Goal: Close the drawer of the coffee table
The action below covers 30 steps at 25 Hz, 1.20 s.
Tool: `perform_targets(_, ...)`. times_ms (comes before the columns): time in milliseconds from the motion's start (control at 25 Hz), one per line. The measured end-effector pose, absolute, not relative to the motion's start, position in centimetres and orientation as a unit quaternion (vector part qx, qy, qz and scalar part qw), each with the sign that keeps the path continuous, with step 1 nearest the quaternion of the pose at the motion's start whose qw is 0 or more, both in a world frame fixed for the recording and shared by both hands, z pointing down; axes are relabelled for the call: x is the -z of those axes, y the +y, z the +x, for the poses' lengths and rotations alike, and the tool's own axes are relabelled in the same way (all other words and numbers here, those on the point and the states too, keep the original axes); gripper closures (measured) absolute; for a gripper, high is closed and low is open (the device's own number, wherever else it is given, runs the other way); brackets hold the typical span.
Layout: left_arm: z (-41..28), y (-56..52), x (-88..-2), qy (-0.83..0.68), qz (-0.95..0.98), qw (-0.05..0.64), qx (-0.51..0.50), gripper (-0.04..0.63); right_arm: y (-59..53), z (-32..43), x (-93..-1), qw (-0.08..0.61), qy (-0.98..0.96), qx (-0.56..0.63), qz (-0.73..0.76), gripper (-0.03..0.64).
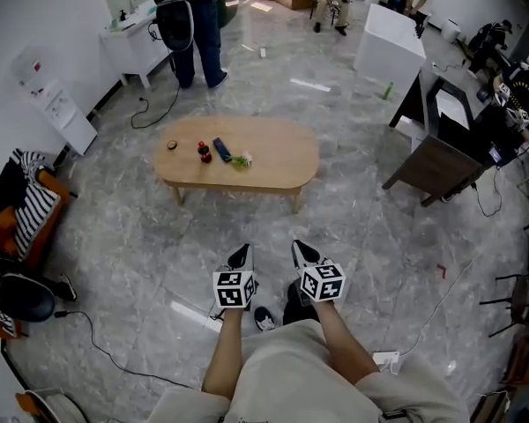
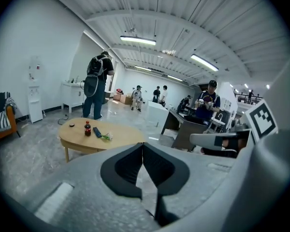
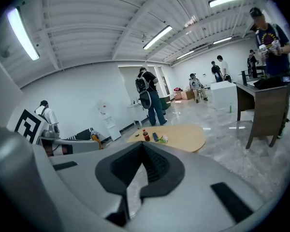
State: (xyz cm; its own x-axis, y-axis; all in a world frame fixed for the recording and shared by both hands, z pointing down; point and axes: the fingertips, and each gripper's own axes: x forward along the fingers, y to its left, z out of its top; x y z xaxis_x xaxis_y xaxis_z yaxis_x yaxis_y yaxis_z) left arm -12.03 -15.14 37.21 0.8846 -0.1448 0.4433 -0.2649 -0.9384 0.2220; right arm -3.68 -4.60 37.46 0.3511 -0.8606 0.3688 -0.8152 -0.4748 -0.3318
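The left gripper (image 1: 242, 254) and the right gripper (image 1: 302, 250) are held side by side close to the person's body. Each has its jaws pressed together at the tips with nothing between them, which the left gripper view (image 2: 143, 147) and the right gripper view (image 3: 142, 147) both show plainly. The coffee table (image 1: 278, 161) stands straight ahead of both grippers and well apart from them, with open floor between. No drawer front shows standing out from the side facing the grippers or from either rounded end. The side away from the grippers is hidden, so the drawer's state cannot be read. This suits two stages: the person standing off from a table whose drawer is open out of sight, or standing back from one whose drawer is already shut. In either case, neither gripper is near enough to act on the table. On the tabletop, ahead and to the left of the grippers, stand a small red-capped bottle (image 1: 203, 152), a dark flat bar (image 1: 221, 148), a bit of green (image 1: 240, 160) and a small dark disc (image 1: 171, 144). The bottle's red label is too small to read. The marker cubes carry only black-and-white squares, and no other lettering can be made out.
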Motion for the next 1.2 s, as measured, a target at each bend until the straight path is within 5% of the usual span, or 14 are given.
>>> perform_targets(1200, -10.6, -12.1, -34.9, -0.076, 0.974, 0.115, -0.181, 0.586, -3.4, -3.0, -35.1, 0.061, 0.508, 0.228, -0.829, 0.601)
